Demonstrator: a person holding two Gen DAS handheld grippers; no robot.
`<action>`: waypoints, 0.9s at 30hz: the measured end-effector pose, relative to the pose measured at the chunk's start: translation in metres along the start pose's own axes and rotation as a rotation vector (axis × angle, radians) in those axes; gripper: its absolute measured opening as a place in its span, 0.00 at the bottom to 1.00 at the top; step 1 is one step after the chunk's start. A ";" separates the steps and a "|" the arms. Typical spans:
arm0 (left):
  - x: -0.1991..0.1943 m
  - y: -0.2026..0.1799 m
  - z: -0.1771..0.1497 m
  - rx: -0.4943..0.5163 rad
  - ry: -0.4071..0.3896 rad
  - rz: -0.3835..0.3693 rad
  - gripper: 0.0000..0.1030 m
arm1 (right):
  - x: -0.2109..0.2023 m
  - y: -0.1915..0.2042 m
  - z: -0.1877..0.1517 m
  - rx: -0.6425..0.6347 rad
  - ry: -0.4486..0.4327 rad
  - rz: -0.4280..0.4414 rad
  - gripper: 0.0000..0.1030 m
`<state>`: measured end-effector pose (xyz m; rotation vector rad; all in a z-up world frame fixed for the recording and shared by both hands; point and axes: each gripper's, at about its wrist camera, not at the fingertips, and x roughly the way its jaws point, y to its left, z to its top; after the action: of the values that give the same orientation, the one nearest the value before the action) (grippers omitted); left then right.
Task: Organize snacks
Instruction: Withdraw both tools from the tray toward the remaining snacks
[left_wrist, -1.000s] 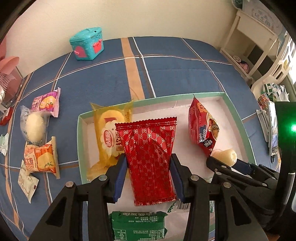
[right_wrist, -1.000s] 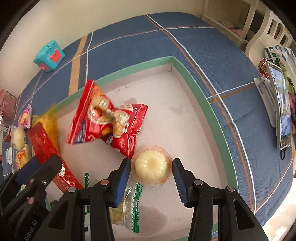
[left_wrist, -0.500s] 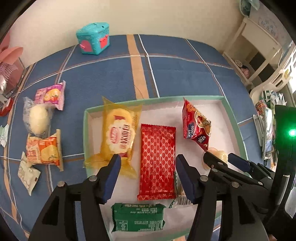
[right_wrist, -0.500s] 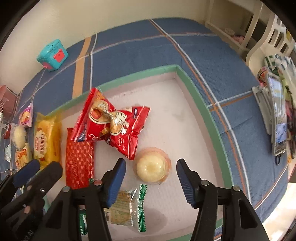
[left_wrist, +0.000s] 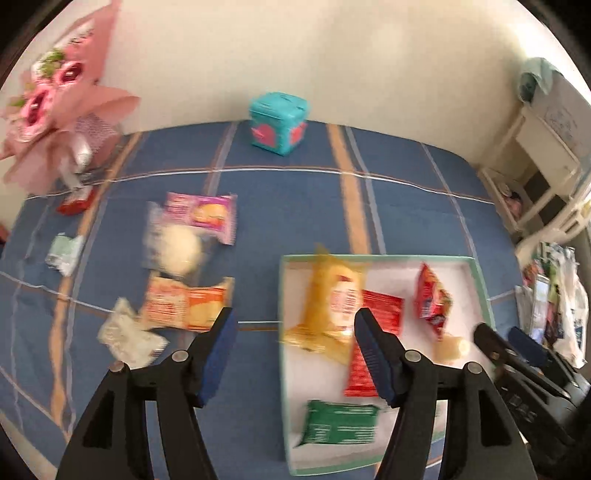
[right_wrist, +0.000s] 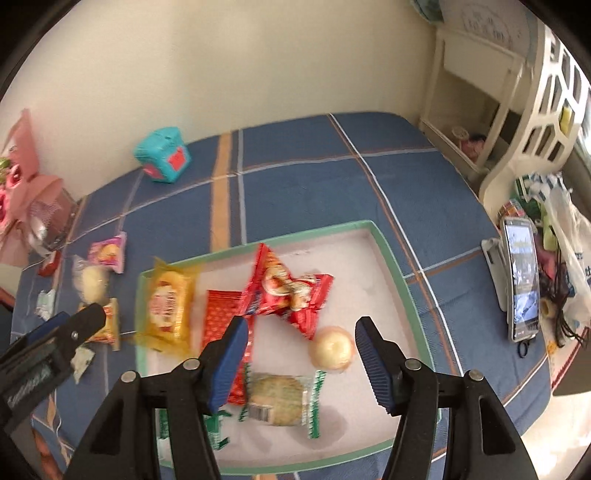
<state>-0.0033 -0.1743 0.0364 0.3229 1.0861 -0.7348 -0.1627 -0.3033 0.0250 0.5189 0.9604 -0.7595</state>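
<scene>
Blue tablecloth (right_wrist: 295, 177) bare behind green-rimmed tray (right_wrist: 391, 258), wall beyond

The tabletop (right_wrist: 310, 206) is covered in soft blue cloth with woven stripes. The tray (right_wrist: 391, 258) looks like matt cardboard, white inside with a green rim. The red chip bag (right_wrist: 284, 291) and the yellow cake packet (right_wrist: 168, 306) are shiny, crinkly plastic. The cookie wrapper (right_wrist: 277, 400) is see-through plastic. The right tongs (right_wrist: 299, 363) are dull black plastic with ribbed blue pads (right_wrist: 231, 360). The teal box (left_wrist: 279, 123) looks like smooth plastic.
</scene>
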 end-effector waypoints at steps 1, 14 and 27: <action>-0.002 0.006 0.000 -0.007 -0.003 0.006 0.65 | 0.001 0.004 0.001 -0.010 -0.003 0.006 0.62; -0.017 0.076 -0.001 -0.116 -0.027 0.089 0.65 | 0.003 0.045 -0.005 -0.073 0.004 0.033 0.62; 0.016 0.095 -0.010 -0.159 0.048 0.159 0.83 | 0.036 0.060 -0.016 -0.107 0.095 0.013 0.80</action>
<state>0.0587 -0.1056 0.0074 0.2884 1.1424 -0.4984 -0.1126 -0.2658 -0.0101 0.4708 1.0786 -0.6731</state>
